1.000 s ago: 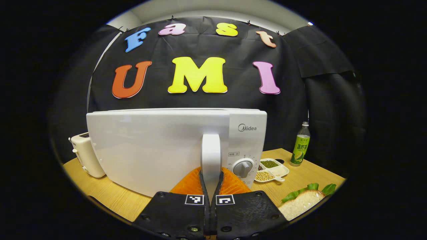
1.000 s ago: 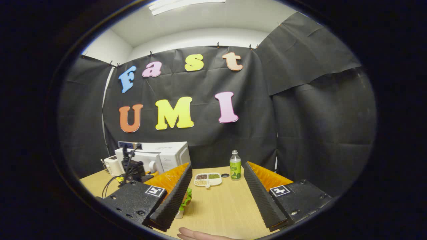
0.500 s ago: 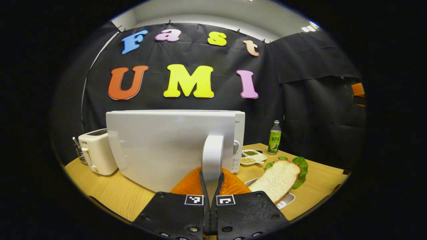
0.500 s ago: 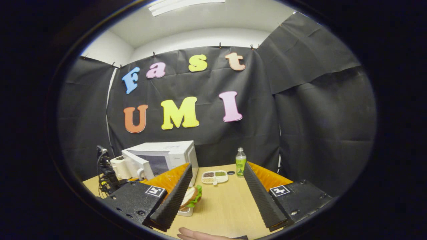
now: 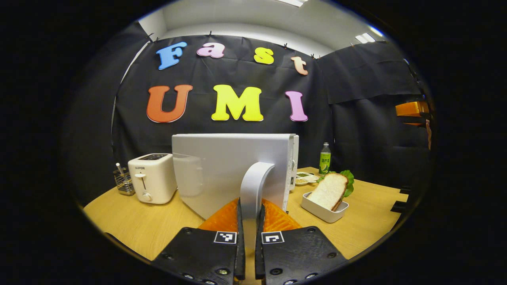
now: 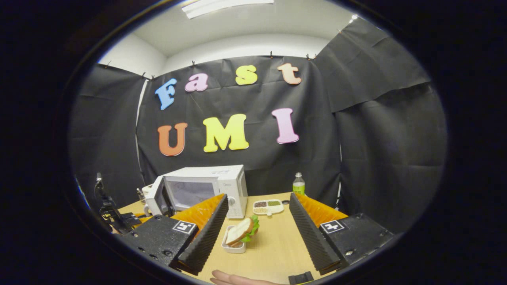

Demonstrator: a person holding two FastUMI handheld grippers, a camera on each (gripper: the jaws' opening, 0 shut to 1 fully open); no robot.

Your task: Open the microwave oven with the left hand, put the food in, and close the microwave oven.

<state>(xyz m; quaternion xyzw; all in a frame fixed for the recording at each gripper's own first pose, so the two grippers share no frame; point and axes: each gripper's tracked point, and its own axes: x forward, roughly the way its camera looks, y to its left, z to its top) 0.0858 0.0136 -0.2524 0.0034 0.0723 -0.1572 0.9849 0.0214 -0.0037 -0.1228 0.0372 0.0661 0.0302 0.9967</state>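
Door [image 5: 222,166] swung wider (table [image 5: 130,225] apparently bare)

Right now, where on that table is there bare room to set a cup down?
Bare table lies between the sandwich dish and the right gripper, and in front of the toaster. It is crowded around the microwave's open door, held by the left gripper.

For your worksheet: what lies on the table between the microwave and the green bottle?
In the right gripper view, a divided dish of beans lies between microwave and bottle.
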